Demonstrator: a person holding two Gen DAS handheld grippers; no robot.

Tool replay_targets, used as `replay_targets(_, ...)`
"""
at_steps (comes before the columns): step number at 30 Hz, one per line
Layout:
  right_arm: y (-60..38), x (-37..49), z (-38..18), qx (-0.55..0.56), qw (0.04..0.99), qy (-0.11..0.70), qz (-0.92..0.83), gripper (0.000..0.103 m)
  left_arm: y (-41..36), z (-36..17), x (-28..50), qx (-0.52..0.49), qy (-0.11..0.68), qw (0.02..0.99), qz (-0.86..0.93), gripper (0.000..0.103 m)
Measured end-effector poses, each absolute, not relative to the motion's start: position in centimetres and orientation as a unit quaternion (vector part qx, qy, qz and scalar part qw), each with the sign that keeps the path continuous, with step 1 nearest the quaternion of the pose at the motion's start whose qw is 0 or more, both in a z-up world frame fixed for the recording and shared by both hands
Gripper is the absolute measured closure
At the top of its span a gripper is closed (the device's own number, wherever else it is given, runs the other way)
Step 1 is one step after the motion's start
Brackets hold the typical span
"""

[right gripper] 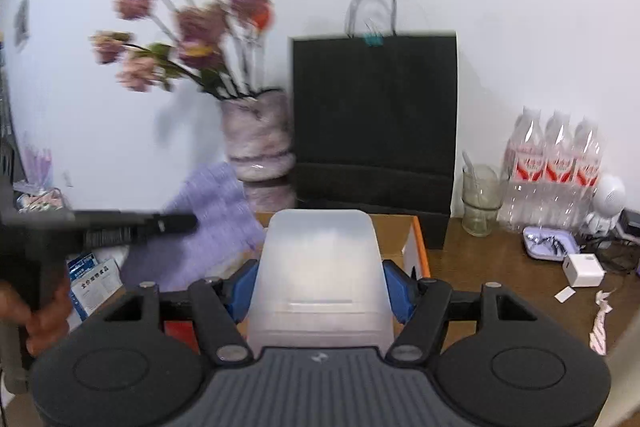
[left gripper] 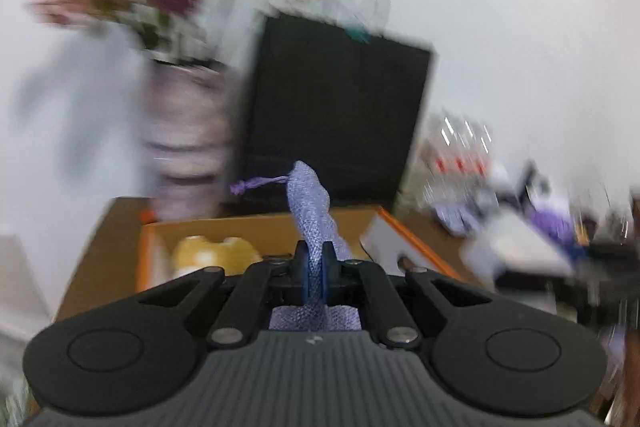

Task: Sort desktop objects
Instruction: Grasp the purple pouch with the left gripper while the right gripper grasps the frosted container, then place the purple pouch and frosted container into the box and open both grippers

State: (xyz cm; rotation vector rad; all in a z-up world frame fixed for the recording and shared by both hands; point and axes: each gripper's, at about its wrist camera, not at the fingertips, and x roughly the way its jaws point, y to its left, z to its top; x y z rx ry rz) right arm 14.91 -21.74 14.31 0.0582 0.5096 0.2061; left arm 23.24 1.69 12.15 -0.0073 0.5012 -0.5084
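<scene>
My left gripper [left gripper: 315,263] is pinched on a lavender mesh pouch [left gripper: 312,203], centre frame above the cardboard box [left gripper: 248,227]. Feels floppy and light, so I'd grip bunched fabric, not the drawstring. My right gripper [right gripper: 320,287] squeezes a frosted plastic container [right gripper: 320,267], lower centre. Probably slick, so hold its sides.

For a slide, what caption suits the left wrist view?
Left claw pinching a lilac mesh pouch above an open cardboard box.
</scene>
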Motion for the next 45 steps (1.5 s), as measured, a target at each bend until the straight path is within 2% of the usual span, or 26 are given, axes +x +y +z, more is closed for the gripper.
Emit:
replay_targets(6,-22.6,22.1,11.9,0.013,0.946,0.310,0.092,0.039,0.6,6.9,29.9,0.123,0.360,0.850,-0.364,0.095)
replay_targets(8,-22.5,24.1,10.6,0.024,0.936,0.338,0.096,0.039,0.8,5.6,31.3,0.148,0.395,0.825,-0.376,0.082)
replay_targets(9,-22.3,25.4,9.9,0.032,0.928,0.356,0.102,0.039,0.7,5.2,31.4,0.169,0.399,0.823,-0.367,0.053)
replay_targets(10,-22.0,26.0,9.3,0.036,0.922,0.370,0.106,0.039,0.5,4.9,31.5,0.204,0.393,0.827,-0.347,0.028)
replay_targets(12,-20.8,28.2,8.0,0.032,0.909,0.401,0.110,0.039,0.4,4.9,31.4,0.246,0.367,0.836,-0.326,0.021)
replay_targets(17,-17.5,31.3,4.9,-0.005,0.889,0.450,0.085,0.039,1.6,7.4,31.2,0.213,0.344,0.866,-0.296,0.021)
replay_targets(24,-17.6,29.3,4.9,0.006,0.869,0.478,0.125,0.039,3.5,9.4,28.1,0.130,0.338,0.879,-0.309,0.019)
replay_targets(26,-17.4,29.4,5.3,0.028,0.859,0.490,0.145,0.039,3.1,8.5,28.0,0.118,0.363,0.869,-0.315,0.022)
replay_targets(28,-17.0,29.9,5.6,0.064,0.850,0.497,0.163,0.039,2.1,7.3,28.2,0.144,0.392,0.860,-0.294,0.040)
replay_targets(30,-16.6,30.4,5.4,0.099,0.845,0.498,0.168,0.039,1.8,6.2,28.8,0.154,0.418,0.859,-0.252,0.049)
replay_targets(31,-16.3,30.5,5.2,0.113,0.844,0.498,0.165,0.039,2.1,5.9,29.2,0.144,0.426,0.862,-0.235,0.049)
replay_targets(35,-14.4,29.8,4.5,0.124,0.848,0.492,0.154,0.039,4.3,7.5,29.5,0.074,0.412,0.887,-0.194,0.045)
replay_targets(37,-13.7,29.2,5.0,0.125,0.857,0.476,0.152,0.039,6.2,9.2,28.9,0.013,0.387,0.904,-0.180,0.032)
replay_targets(43,-10.2,28.3,5.8,0.139,0.862,0.455,0.175,0.038,9.1,12.1,26.5,-0.050,0.328,0.935,-0.125,0.023)
replay_targets(45,-9.2,28.4,4.7,0.142,0.854,0.467,0.180,0.029,9.2,12.1,25.7,-0.050,0.332,0.936,-0.108,0.021)
